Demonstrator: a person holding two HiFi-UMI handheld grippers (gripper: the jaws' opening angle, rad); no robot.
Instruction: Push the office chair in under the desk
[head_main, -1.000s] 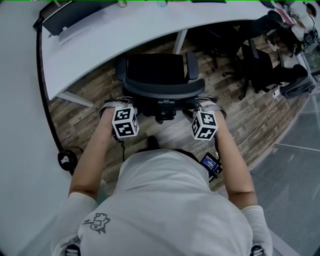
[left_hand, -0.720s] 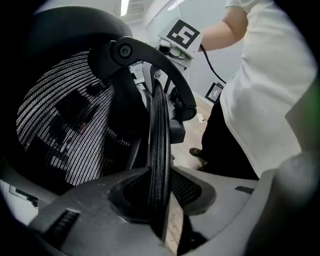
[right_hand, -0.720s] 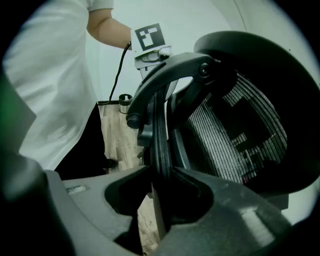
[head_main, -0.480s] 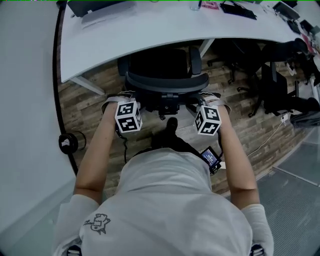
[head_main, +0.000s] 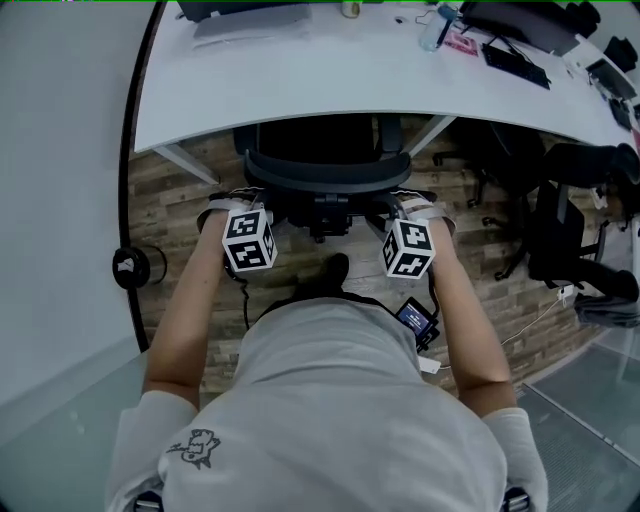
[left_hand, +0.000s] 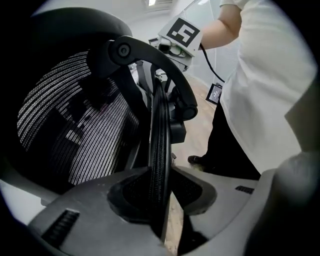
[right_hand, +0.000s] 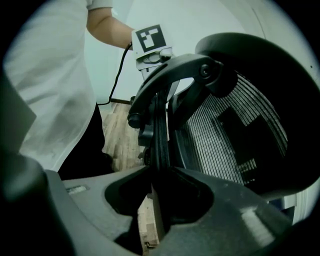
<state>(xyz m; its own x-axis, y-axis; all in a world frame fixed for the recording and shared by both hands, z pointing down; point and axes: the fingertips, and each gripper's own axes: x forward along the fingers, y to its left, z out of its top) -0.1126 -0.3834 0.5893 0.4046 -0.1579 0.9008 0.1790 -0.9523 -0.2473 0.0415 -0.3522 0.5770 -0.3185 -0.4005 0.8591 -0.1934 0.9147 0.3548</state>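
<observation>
The thin black rim of the office chair (head_main: 325, 168) backrest is clamped between the pads of the left gripper (left_hand: 161, 192). It runs upright through the jaws, with the mesh of the back lying to their left in the left gripper view. The opposite end of the same rim is gripped in the same way by the right gripper (right_hand: 159, 192), with the mesh to its right. In the head view the grippers are seen at the two ends of the curved backrest. The seat and armrests are largely covered by the curved front edge of the white desk (head_main: 330, 85). The backrest is left out over the wood floor (head_main: 170, 195).
</observation>
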